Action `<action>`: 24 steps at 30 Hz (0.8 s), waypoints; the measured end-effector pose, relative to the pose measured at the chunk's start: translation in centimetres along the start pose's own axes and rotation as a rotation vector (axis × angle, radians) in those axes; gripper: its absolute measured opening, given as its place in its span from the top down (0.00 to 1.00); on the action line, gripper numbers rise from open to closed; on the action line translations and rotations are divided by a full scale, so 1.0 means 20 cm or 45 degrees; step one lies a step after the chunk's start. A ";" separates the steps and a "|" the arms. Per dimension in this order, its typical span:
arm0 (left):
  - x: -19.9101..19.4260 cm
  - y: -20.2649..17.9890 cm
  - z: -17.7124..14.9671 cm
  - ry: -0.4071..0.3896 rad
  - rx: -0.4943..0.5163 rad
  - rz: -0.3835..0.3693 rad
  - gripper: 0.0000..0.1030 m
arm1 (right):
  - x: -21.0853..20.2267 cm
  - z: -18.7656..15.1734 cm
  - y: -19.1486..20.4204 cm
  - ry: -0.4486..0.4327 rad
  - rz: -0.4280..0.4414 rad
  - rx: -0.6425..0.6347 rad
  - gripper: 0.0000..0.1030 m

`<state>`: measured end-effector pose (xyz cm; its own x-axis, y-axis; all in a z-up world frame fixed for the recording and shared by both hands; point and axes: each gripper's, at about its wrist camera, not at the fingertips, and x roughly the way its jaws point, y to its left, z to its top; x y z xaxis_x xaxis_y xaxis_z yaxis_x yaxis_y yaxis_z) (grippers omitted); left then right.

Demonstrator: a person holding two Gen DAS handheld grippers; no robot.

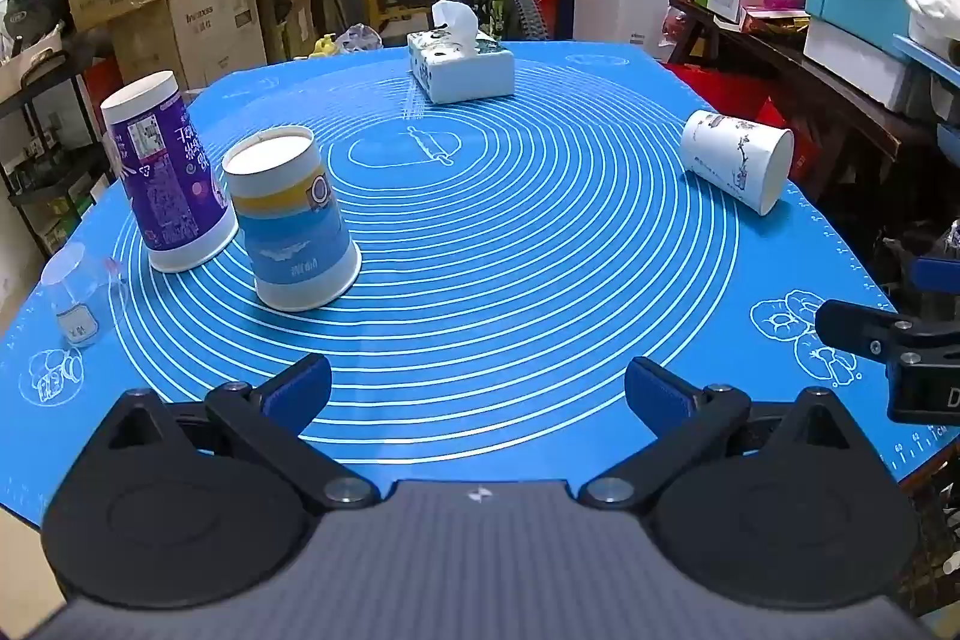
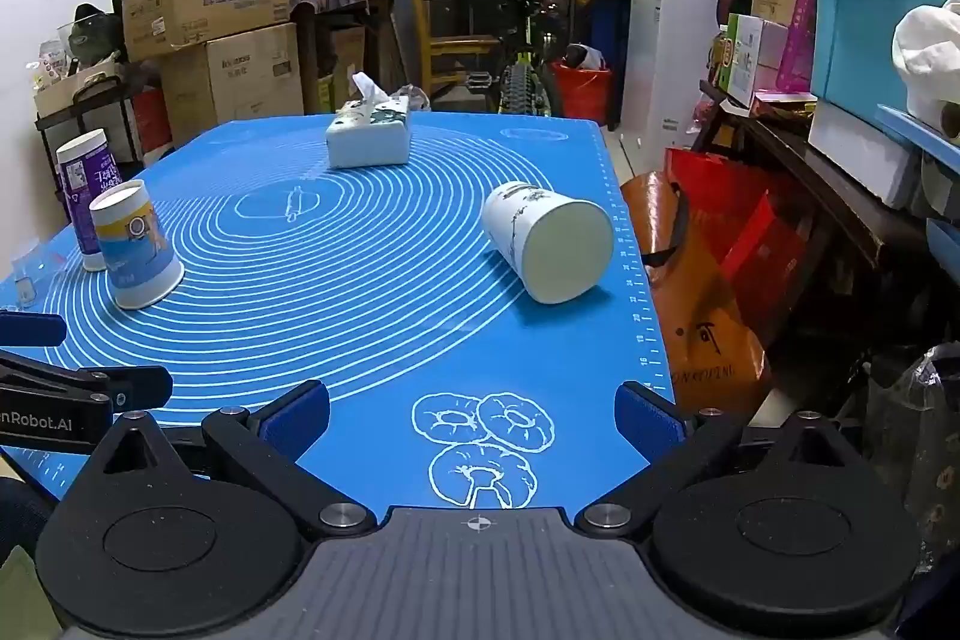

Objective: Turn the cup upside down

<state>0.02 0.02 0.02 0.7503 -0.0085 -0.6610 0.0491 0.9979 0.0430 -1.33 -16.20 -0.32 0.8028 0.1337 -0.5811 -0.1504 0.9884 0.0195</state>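
Nearest, both tools hover low over the blue mat [image 2: 372, 340] on the bench, the right gripper [image 2: 474, 415] and left gripper [image 1: 477, 391] each with jaws spread wide and empty. Beyond the right one the white cup [image 2: 549, 241] lies on its side close to the mat's right edge, its mouth seeming to face the camera. I would bring the right jaws across the cup's wall mid-body, close gently so the paper does not crush, lift, and tip it mouth-down. At far left, the yellow-and-blue cup [image 1: 294, 220] and purple cup [image 1: 165, 172] already stand inverted; a tissue box [image 1: 461, 67] sits farthest back.
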 end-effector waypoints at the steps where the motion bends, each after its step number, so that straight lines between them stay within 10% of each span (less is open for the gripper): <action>1: 0.00 0.00 0.00 -0.001 0.001 -0.001 0.00 | 0.00 0.00 0.00 -0.003 -0.002 -0.002 0.02; 24: 0.02 0.00 0.00 0.019 0.005 0.005 0.00 | 0.02 -0.02 -0.02 0.012 0.003 0.002 0.02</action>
<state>0.22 0.03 -0.23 0.7405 -0.0036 -0.6720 0.0489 0.9976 0.0485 -1.15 -16.66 -0.82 0.7969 0.1353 -0.5887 -0.1515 0.9882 0.0220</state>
